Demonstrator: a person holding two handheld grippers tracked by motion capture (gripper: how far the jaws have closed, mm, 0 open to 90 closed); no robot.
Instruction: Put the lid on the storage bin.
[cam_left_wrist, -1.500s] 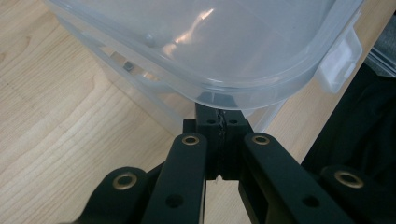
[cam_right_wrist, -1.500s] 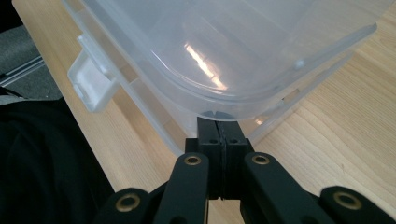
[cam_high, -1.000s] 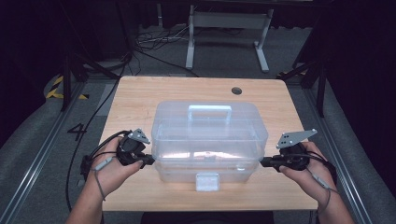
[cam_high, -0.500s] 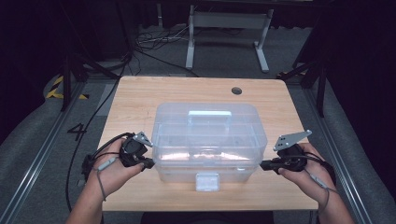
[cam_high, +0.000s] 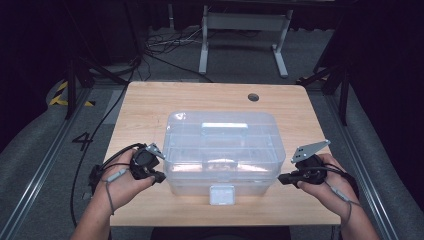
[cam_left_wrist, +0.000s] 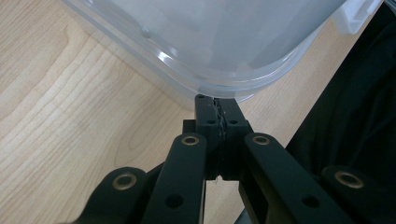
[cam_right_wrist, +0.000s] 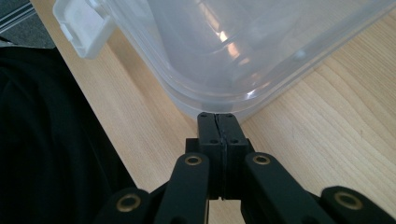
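Observation:
A clear plastic storage box (cam_high: 222, 150) with a lid, a top handle and a white front latch (cam_high: 221, 194) stands mid-table on the wooden table (cam_high: 150, 110). My left gripper (cam_high: 161, 177) is shut, its tips against the box's left front corner. In the left gripper view the closed left gripper (cam_left_wrist: 215, 100) meets the box (cam_left_wrist: 210, 42) just under the lid rim. My right gripper (cam_high: 281, 179) is shut too, at the right front corner. In the right gripper view the right gripper (cam_right_wrist: 217, 116) touches the box (cam_right_wrist: 243, 46), with the latch (cam_right_wrist: 84, 25) to the upper left. Nothing is held.
A round cable hole (cam_high: 253, 97) sits in the tabletop at the back right. The near table edge lies just behind both hands. Cables (cam_high: 165, 50) and a metal stand's legs (cam_high: 240, 40) lie on the floor beyond the table.
Both grippers have slid a little toward the near edge along the box's sides and now sit at its front corners. The box has barely shifted.

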